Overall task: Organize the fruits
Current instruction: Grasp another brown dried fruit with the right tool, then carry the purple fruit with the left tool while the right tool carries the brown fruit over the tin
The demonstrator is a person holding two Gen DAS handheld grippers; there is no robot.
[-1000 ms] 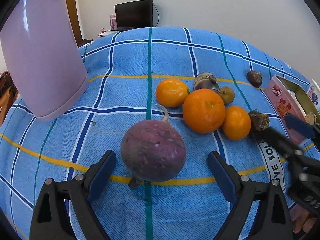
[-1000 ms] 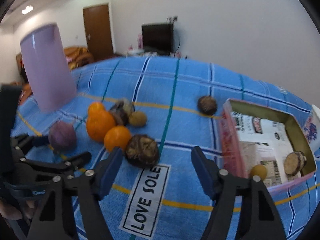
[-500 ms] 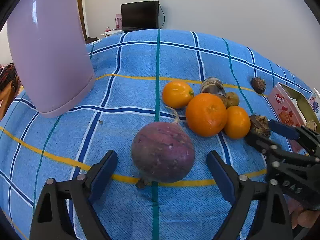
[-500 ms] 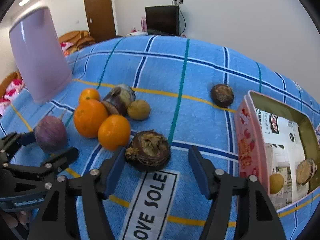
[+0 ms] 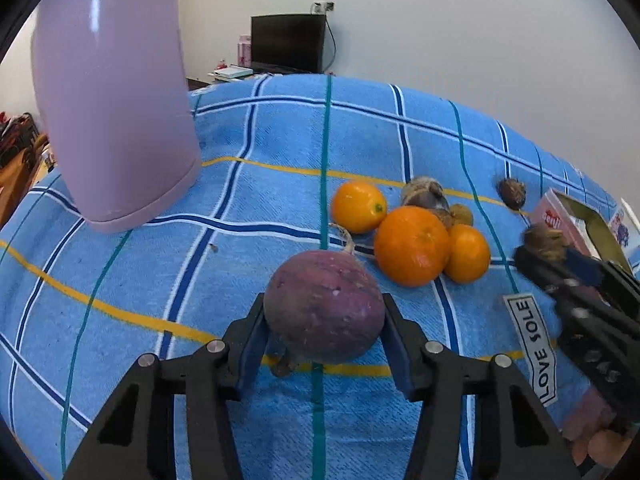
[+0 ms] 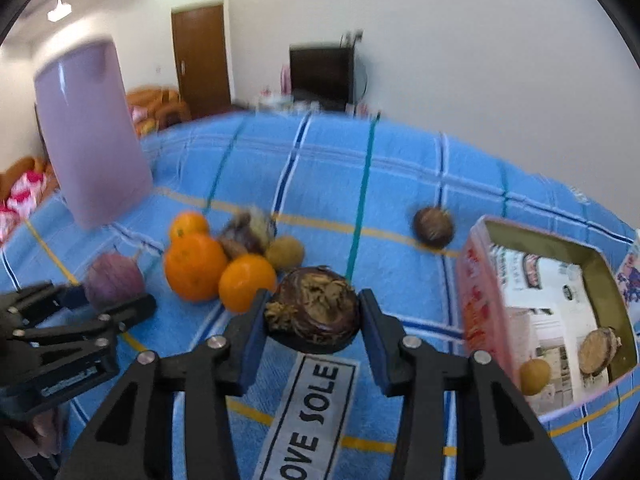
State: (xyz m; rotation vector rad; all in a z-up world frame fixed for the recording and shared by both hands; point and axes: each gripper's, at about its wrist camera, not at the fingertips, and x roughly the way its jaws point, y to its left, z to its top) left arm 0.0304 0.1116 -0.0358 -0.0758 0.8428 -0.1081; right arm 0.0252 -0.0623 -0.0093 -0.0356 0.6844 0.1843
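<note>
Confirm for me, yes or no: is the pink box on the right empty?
No. In the right wrist view the pink box holds a small yellow fruit and a brown cut piece on its printed paper lining.

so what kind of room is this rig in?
Likely a home living room: a dark TV against the wall, a wooden door, cushioned seating, and a checked blue cloth under the fruit.

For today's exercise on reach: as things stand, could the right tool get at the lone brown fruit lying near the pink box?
Probably not yet. The right tool is shut on a dark brown fruit, its jaws having just closed, so it must drop that first. Otherwise the cloth before the lone brown fruit beside the pink box lies bare.
</note>
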